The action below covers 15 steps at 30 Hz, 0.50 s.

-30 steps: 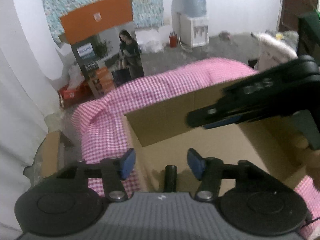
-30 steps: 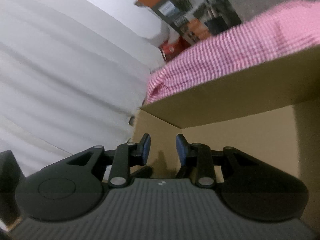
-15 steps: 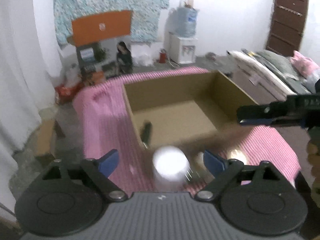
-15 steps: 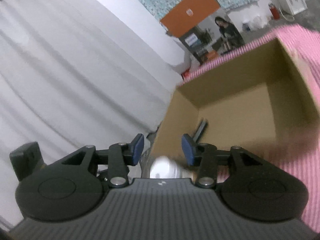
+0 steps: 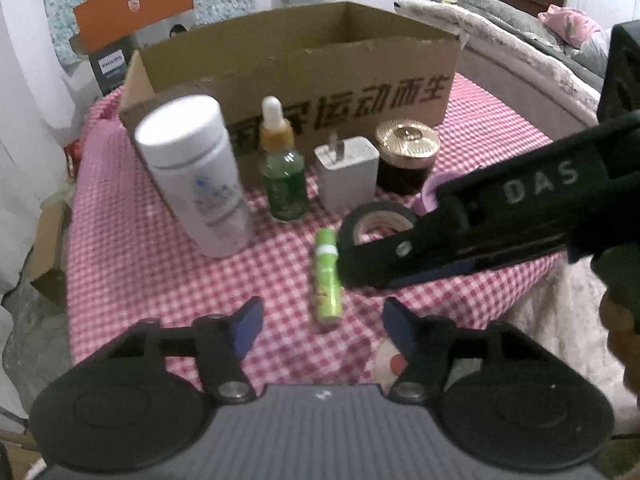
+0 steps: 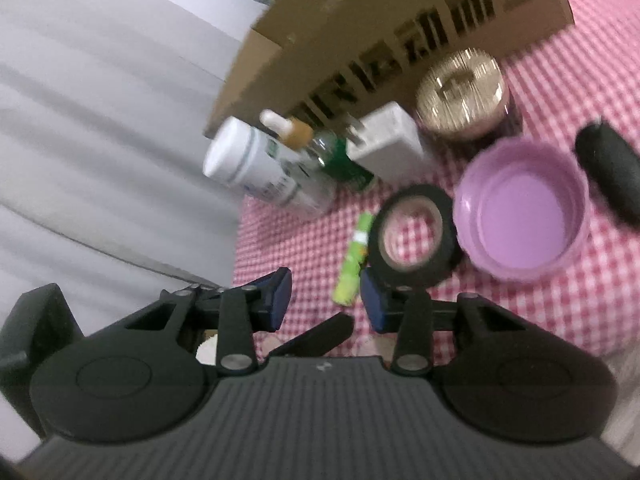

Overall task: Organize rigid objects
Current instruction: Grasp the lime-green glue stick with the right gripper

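Left claw (image 5: 322, 322) spread wide, empty, above checkered tabletop (image 5: 132, 248). Right claw (image 6: 325, 302) apart, empty, near green tube (image 5: 327, 276), which lies flat beside tape roll (image 5: 376, 226). White bottle (image 5: 196, 172), dropper bottle (image 5: 282, 168), charger (image 5: 347, 172), gold-lid jar (image 5: 406, 156) stand in row before box (image 5: 304, 68). Purple cap (image 6: 520, 210) just right of tape, open side up.

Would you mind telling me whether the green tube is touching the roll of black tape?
Cannot tell. In the right wrist view the green tube runs along the black tape roll without a plain gap; the left wrist view is blocked there.
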Each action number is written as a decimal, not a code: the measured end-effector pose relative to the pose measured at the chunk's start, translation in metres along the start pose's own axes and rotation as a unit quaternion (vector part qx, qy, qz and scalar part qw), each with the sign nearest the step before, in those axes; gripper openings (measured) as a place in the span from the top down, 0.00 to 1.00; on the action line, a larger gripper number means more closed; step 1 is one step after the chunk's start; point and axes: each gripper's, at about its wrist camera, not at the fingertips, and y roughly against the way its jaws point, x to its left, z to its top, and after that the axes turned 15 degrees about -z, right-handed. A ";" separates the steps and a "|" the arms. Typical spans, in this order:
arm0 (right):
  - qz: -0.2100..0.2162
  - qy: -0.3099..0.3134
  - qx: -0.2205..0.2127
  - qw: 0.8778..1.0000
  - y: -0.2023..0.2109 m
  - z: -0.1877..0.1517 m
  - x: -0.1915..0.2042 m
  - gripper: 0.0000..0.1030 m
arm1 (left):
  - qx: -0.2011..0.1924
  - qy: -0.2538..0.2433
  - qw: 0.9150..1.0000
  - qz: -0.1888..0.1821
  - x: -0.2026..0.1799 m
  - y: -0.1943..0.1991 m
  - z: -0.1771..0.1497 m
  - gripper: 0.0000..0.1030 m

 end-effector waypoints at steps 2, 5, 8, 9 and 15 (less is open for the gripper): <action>-0.004 -0.008 0.007 1.000 -0.005 -0.003 -0.001 0.65 | 0.003 0.003 1.000 0.006 0.001 -0.007 0.003 0.47; -0.006 -0.011 0.010 1.000 -0.007 -0.003 -0.001 0.68 | 0.007 0.015 1.000 0.012 0.006 -0.014 0.002 0.66; -0.006 -0.013 0.012 1.000 -0.012 -0.001 0.002 0.70 | 0.000 0.028 1.000 0.003 0.008 -0.015 0.000 0.80; -0.007 -0.011 0.011 1.000 -0.013 -0.001 0.003 0.70 | -0.001 0.028 1.000 0.006 0.007 -0.014 -0.001 0.84; -0.026 0.017 0.006 1.000 -0.019 0.002 0.019 0.70 | 0.000 0.043 0.999 0.001 0.000 -0.001 -0.016 0.85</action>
